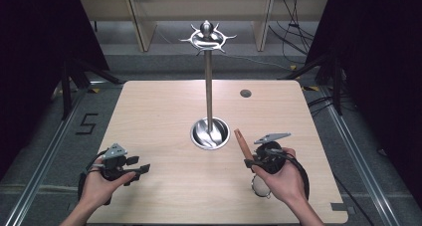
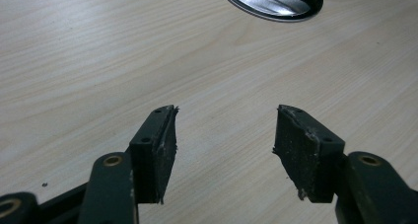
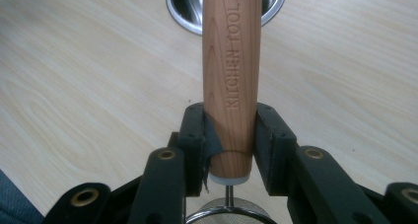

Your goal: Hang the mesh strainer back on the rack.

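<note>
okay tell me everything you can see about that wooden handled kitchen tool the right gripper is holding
The wooden-handled kitchen tool has a round, reddish-brown wood handle with "KITCHEN TOOL" stamped along it. A pale collar caps one end of the handle, where a thin metal stem leads to a round metal-rimmed head that looks like fine mesh, perhaps a small strainer. The right gripper is shut on the handle near that collar. In the high view the handle tilts up and away toward the shiny steel bowl-shaped base of the tall hook stand, without touching it.

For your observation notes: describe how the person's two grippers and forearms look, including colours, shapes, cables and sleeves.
Both the left gripper and right gripper are black, with two flat jaws, brass-coloured pivot rivets, a grey three-cornered plate on top and a trailing black cable. The forearms are bare, with no sleeves visible.
</note>
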A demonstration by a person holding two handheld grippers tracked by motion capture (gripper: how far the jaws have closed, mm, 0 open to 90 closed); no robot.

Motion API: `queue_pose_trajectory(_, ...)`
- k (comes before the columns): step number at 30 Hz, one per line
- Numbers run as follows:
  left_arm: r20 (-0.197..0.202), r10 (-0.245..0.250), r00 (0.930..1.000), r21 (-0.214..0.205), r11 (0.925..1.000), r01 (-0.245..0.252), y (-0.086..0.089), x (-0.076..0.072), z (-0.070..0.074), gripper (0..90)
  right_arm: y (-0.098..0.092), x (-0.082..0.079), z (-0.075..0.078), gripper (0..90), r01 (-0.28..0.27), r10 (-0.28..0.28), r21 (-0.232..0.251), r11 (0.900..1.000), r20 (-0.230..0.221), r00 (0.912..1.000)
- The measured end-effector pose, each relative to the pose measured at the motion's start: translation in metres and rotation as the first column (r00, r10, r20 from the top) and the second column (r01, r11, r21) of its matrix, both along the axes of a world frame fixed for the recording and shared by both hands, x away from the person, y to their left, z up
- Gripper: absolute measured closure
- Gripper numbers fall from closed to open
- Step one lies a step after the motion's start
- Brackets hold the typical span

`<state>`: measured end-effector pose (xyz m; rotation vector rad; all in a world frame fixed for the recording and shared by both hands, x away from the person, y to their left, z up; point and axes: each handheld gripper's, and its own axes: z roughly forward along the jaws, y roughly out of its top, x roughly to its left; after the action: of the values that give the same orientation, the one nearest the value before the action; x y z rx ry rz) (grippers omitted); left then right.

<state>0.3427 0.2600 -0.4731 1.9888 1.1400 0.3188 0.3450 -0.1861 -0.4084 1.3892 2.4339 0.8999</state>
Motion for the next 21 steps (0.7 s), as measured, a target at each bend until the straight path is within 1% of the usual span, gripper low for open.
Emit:
queue_pose_trajectory(1, 0.0, 0.0, 1.0, 0.0, 1.0, 0.0, 0.0, 0.0, 0.0, 40.3, 0.0, 0.0, 0.0, 68.9, 0.0, 0.0, 0.0, 1.0, 0.0, 1.0)
queue_pose_trajectory(2, 0.001, 0.0, 1.0, 0.0, 1.0, 0.0, 0.0, 0.0, 0.0, 40.3, 0.0, 0.0, 0.002, 69.0, 0.007, -0.007, 0.016, 0.9999, 0.008, 0.9999)
queue_pose_trajectory(3, 0.001, 0.0, 1.0, 0.0, 1.0, 0.0, 0.0, 0.0, 0.0, 40.2, 0.0, -0.001, 0.004, 68.9, 0.011, -0.011, 0.012, 0.9999, -0.002, 0.9999)
queue_pose_trajectory(4, 0.003, 0.003, 1.0, -0.009, 1.0, -0.003, -0.001, 0.0, 0.0, 40.2, 0.0, -0.001, 0.005, 69.0, 0.018, -0.018, 0.02, 0.9996, 0.004, 0.9998)
queue_pose_trajectory(5, 0.003, 0.003, 1.0, -0.009, 1.0, -0.003, -0.001, 0.0, 0.0, 40.2, 0.001, -0.001, 0.005, 68.9, 0.025, -0.025, 0.028, 0.9993, 0.011, 0.9996)
queue_pose_trajectory(6, 0.002, 0.003, 1.0, -0.009, 1.0, -0.003, -0.001, 0.0, 0.0, 40.3, -0.001, -0.001, 0.006, 69.0, 0.019, -0.02, 0.026, 0.9995, 0.019, 0.9996)
queue_pose_trajectory(7, 0.002, 0.003, 1.0, -0.009, 1.0, -0.003, -0.001, 0.0, 0.0, 40.2, -0.001, -0.001, 0.008, 69.0, 0.022, -0.023, 0.026, 0.9994, 0.015, 0.9996)
queue_pose_trajectory(8, 0.002, 0.003, 1.0, -0.01, 0.9999, -0.003, -0.001, 0.0, 0.0, 40.2, -0.001, -0.001, 0.008, 69.0, 0.024, -0.025, 0.029, 0.9993, 0.027, 0.9993)
queue_pose_trajectory(10, 0.002, 0.003, 1.0, -0.009, 1.0, -0.003, -0.001, 0.0, 0.0, 40.2, -0.001, -0.001, 0.01, 69.0, 0.023, -0.023, 0.028, 0.9993, 0.027, 0.9994)
queue_pose_trajectory(11, 0.002, 0.003, 1.0, -0.009, 1.0, -0.003, -0.001, 0.0, 0.0, 40.2, -0.001, 0.0, 0.01, 69.0, 0.021, -0.023, 0.035, 0.9992, 0.039, 0.999)
queue_pose_trajectory(12, 0.002, 0.004, 1.0, -0.009, 1.0, -0.004, -0.001, 0.0, 0.0, 40.3, -0.001, 0.0, 0.012, 69.0, 0.021, -0.023, 0.032, 0.9993, 0.041, 0.9989)
queue_pose_trajectory(13, 0.002, 0.003, 1.0, -0.009, 1.0, -0.003, -0.001, 0.0, 0.0, 40.3, -0.001, 0.001, 0.012, 69.0, 0.02, -0.022, 0.039, 0.999, 0.059, 0.998)
queue_pose_trajectory(14, 0.002, 0.003, 1.0, -0.009, 1.0, -0.003, -0.001, 0.0, 0.0, 40.2, -0.001, 0.001, 0.012, 69.0, 0.02, -0.022, 0.039, 0.999, 0.059, 0.998)
queue_pose_trajectory(15, 0.002, 0.004, 1.0, -0.008, 1.0, -0.004, -0.001, 0.0, 0.0, 40.2, -0.004, 0.002, 0.014, 68.9, -0.003, 0.002, 0.02, 0.9998, 0.081, 0.9967)
queue_pose_trajectory(17, 0.003, 0.005, 1.0, -0.007, 1.0, -0.005, -0.001, 0.0, 0.0, 40.2, -0.004, 0.002, 0.017, 69.0, 0.012, -0.014, 0.029, 0.9995, 0.079, 0.9968)
queue_pose_trajectory(18, 0.004, 0.006, 1.0, -0.007, 1.0, -0.006, -0.001, 0.0, 0.0, 40.3, -0.004, 0.004, 0.017, 69.0, 0.002, -0.004, 0.028, 0.9996, 0.095, 0.9954)
queue_pose_trajectory(19, 0.003, 0.003, 1.0, -0.001, 1.0, -0.003, 0.0, 0.0, 0.0, 40.3, -0.004, 0.003, 0.018, 69.0, 0.011, -0.014, 0.03, 0.9995, 0.092, 0.9957)
queue_pose_trajectory(20, 0.005, 0.004, 1.0, -0.002, 1.0, -0.004, 0.0, 0.0, 0.0, 40.2, -0.004, 0.003, 0.018, 69.0, 0.015, -0.019, 0.041, 0.9991, 0.1, 0.9948)
queue_pose_trajectory(21, 0.005, 0.004, 1.0, -0.001, 1.0, -0.004, 0.0, 0.0, 0.0, 40.2, -0.004, 0.003, 0.02, 69.0, 0.018, -0.021, 0.036, 0.9992, 0.086, 0.9961)
